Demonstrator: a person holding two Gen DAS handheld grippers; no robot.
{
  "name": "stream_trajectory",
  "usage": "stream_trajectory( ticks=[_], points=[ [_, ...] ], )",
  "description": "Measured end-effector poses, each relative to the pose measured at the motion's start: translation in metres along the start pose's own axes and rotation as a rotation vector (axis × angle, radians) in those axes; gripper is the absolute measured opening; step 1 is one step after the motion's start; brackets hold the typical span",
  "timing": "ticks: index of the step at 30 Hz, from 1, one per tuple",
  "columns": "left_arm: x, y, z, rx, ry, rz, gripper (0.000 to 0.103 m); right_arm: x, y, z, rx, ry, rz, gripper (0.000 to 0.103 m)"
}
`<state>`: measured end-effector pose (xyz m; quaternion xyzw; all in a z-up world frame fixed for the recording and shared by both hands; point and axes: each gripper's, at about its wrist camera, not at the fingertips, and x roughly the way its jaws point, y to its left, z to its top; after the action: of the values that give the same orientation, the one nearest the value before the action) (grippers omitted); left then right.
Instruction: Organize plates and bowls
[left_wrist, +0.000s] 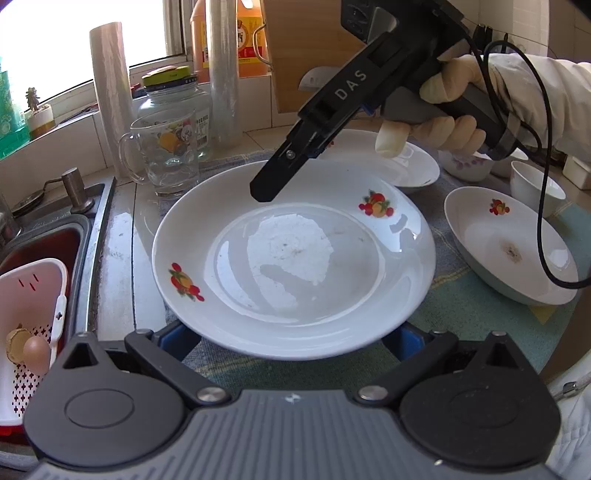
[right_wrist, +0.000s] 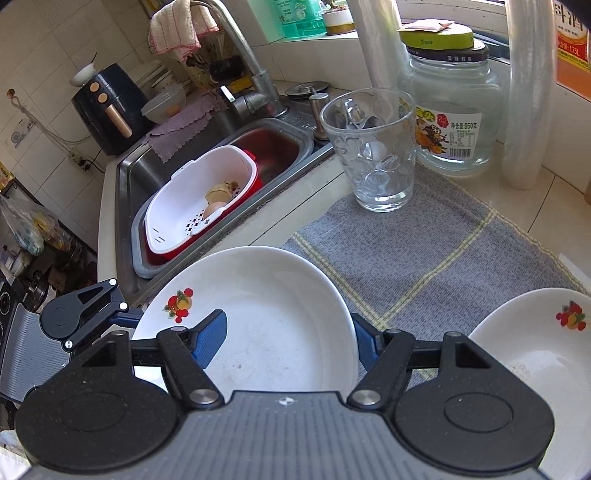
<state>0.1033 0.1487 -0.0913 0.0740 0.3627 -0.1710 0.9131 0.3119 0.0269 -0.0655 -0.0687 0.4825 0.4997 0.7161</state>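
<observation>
A large white plate (left_wrist: 295, 258) (right_wrist: 277, 314) with fruit decals lies between both grippers, by the sink's edge. My right gripper (right_wrist: 288, 339) (left_wrist: 291, 170) straddles the plate's rim. One blue pad (right_wrist: 210, 339) lies on the inside and the other sits against the outer edge, so it is shut on the plate's wall. My left gripper (left_wrist: 290, 341) stands wide open at the opposite rim, its fingertips (left_wrist: 173, 339) tucked under that rim. More decorated plates (left_wrist: 406, 166) (left_wrist: 509, 247) (right_wrist: 535, 350) and small white bowls (left_wrist: 535, 184) rest on the cloth.
A glass mug (left_wrist: 166, 158) (right_wrist: 373, 155), a glass jar (right_wrist: 454, 122) and tall rolls stand behind the plate. The sink holds a white colander (right_wrist: 199, 199) in a red basin. A gloved hand (left_wrist: 443, 110) and a black cable (left_wrist: 543, 221) hang over the right-hand dishes.
</observation>
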Motion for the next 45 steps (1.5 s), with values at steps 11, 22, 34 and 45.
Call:
stream_trajectory(
  ticks=[11,22,34,45],
  points=[
    [0.022,0.018,0.010,0.019,0.012,-0.023,0.102,0.016,-0.020,0.011,0.035,0.005,-0.028,0.076],
    [0.033,0.028,0.016,0.013,0.012,-0.017,0.102,0.022,-0.032,0.016,0.049,0.003,-0.054,0.076],
    [0.035,0.026,0.013,0.032,0.019,-0.008,0.102,0.028,-0.030,0.009,0.043,0.019,-0.066,0.082],
    [0.019,0.022,0.009,0.005,-0.002,0.006,0.102,0.014,-0.006,0.005,0.001,-0.020,-0.121,0.103]
  ],
)
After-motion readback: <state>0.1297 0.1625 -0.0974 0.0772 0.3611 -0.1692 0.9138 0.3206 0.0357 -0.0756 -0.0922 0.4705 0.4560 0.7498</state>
